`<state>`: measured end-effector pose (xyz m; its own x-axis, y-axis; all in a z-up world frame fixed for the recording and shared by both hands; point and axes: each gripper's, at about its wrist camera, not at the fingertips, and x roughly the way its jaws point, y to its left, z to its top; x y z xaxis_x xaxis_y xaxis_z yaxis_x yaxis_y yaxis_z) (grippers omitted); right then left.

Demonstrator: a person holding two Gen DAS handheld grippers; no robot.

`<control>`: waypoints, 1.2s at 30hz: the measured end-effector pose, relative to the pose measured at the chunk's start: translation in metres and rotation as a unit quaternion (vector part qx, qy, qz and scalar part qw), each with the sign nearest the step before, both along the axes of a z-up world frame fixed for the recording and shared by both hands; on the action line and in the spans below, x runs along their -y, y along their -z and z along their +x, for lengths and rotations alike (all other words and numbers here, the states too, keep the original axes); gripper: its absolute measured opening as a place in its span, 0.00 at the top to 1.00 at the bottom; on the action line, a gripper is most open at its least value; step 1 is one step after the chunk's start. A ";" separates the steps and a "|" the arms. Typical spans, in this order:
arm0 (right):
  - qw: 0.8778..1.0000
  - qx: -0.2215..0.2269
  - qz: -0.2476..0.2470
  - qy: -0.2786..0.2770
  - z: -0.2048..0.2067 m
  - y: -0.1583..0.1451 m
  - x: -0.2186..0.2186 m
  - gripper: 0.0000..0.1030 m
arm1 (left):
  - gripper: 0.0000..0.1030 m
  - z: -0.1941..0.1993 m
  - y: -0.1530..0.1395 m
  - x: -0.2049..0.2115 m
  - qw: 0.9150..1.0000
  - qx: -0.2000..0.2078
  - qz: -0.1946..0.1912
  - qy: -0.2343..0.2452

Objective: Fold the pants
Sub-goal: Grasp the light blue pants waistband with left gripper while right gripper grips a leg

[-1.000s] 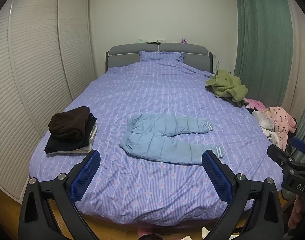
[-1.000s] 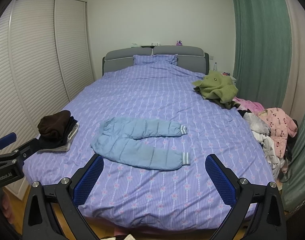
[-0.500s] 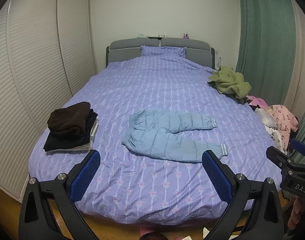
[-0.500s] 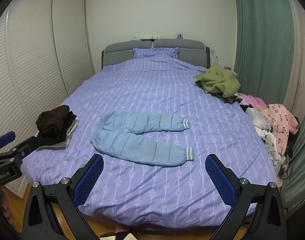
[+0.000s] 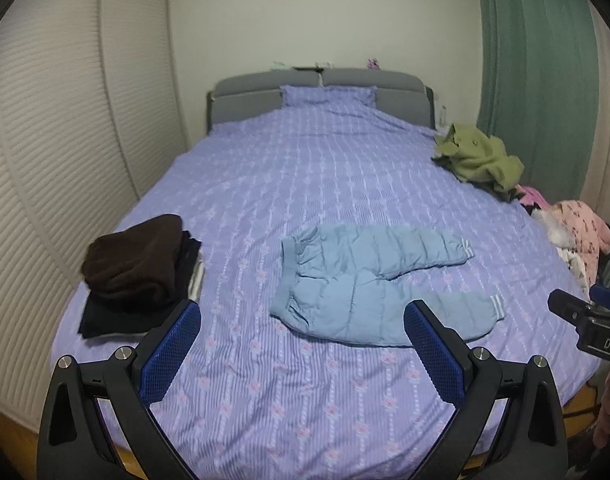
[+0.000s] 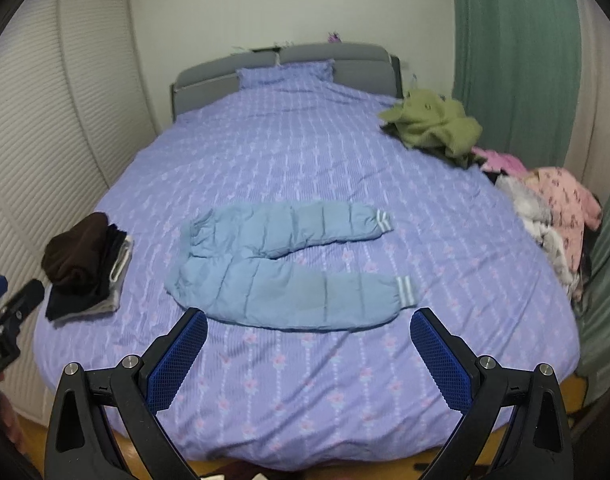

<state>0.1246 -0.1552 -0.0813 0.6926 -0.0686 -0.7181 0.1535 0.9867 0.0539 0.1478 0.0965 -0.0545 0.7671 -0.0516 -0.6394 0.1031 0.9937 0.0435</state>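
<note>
Light blue padded pants lie flat on the purple bedspread, waistband to the left, both legs spread toward the right with striped cuffs. They also show in the right wrist view. My left gripper is open and empty, hovering above the foot of the bed, short of the pants. My right gripper is open and empty, just short of the lower leg. Each gripper shows at the edge of the other's view.
A stack of folded dark clothes sits on the bed's left edge. A green garment and a pile of pink and white clothes lie along the right edge. Wardrobe doors stand left, a green curtain right.
Both grippers have moved forward and closer to the bed; the pants appear larger and nearer. The pants themselves have not moved.
</note>
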 end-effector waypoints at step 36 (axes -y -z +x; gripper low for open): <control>0.933 -0.268 0.194 0.142 0.175 0.280 0.064 0.16 | 0.17 0.236 0.282 -0.015 0.919 -0.363 -0.139 -0.072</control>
